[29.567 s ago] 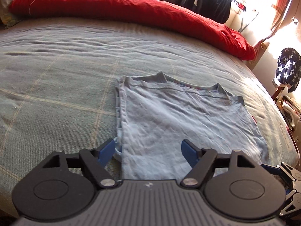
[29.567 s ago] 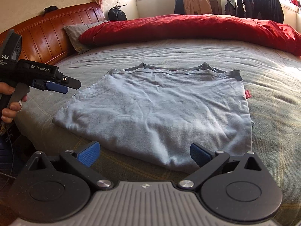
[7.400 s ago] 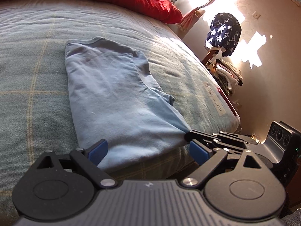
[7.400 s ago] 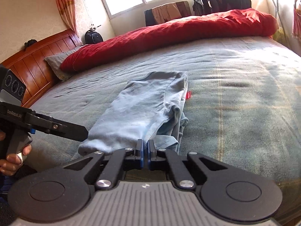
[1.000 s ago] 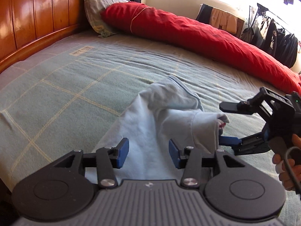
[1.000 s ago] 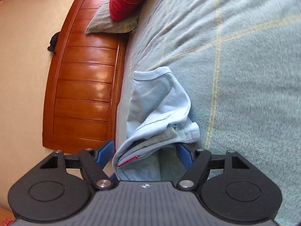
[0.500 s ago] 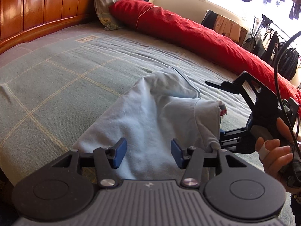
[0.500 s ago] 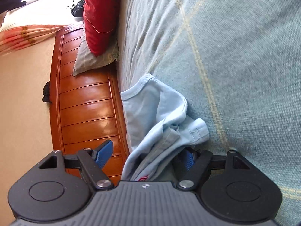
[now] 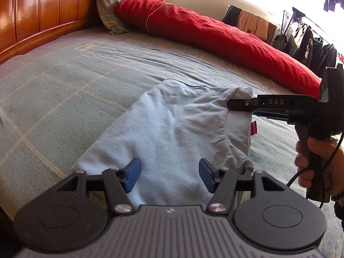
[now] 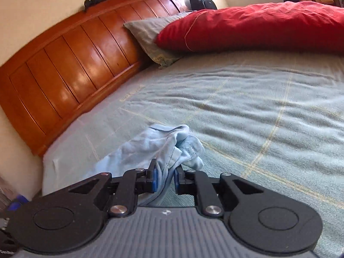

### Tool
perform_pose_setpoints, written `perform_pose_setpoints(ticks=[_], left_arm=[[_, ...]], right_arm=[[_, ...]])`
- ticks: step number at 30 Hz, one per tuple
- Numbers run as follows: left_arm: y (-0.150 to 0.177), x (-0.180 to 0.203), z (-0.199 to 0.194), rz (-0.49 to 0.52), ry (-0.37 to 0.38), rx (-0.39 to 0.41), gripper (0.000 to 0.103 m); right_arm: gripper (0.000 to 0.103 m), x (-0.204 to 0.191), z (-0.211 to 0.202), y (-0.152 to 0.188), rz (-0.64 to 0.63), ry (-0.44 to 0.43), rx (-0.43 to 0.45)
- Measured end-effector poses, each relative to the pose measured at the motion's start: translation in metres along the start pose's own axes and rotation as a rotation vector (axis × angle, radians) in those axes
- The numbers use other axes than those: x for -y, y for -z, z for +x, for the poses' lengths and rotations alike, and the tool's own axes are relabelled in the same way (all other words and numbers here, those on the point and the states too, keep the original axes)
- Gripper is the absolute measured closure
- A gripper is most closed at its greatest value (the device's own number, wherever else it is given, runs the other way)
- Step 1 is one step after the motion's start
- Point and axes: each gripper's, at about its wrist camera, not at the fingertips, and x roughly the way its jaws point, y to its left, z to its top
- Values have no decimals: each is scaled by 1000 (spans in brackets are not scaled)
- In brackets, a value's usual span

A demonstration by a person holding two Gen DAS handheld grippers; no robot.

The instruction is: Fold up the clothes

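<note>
A light blue T-shirt point(image 9: 172, 133) lies folded lengthwise on the grey-green checked bedspread point(image 9: 64, 81). My left gripper point(image 9: 169, 177) stands open just above the shirt's near end, nothing between its blue pads. In that view the right gripper point(image 9: 233, 104), held by a hand point(image 9: 318, 161), pinches the shirt's right edge and lifts it, a red tag point(image 9: 254, 128) hanging below. In the right wrist view my right gripper point(image 10: 165, 179) is shut on a bunched fold of the blue shirt point(image 10: 163, 146).
A long red duvet point(image 9: 215, 34) lies along the bed's far side, a grey pillow point(image 9: 109, 13) beside it. The wooden headboard point(image 10: 71, 71) runs on the left. Dark clothes point(image 9: 311, 43) hang by the bright window.
My right gripper has closed on the shirt's edge and raised it, its camera swinging level. My left gripper has opened a little wider and stays over the shirt's near end.
</note>
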Motion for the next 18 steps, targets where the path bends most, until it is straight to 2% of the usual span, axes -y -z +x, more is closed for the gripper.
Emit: perform_pose_setpoints(ticks=[3, 7, 9, 11, 13, 18], left_arm=[[-1, -1, 1, 12, 1, -12, 42], [0, -4, 2, 16, 9, -15, 40], [-1, -5, 6, 7, 15, -19, 36], [0, -4, 10, 9, 13, -24, 35], [-3, -2, 11, 15, 10, -26, 35], [-26, -10, 2, -40, 36, 3, 36]], right_arm=[[74, 22, 6, 7, 58, 37, -63], [67, 66, -1, 9, 306, -69, -34], [68, 65, -5, 0, 279, -63, -30], [83, 64, -9, -8, 247, -56, -27], [90, 63, -13, -17, 216, -48, -24], [83, 61, -23, -38, 137, -29, -17]])
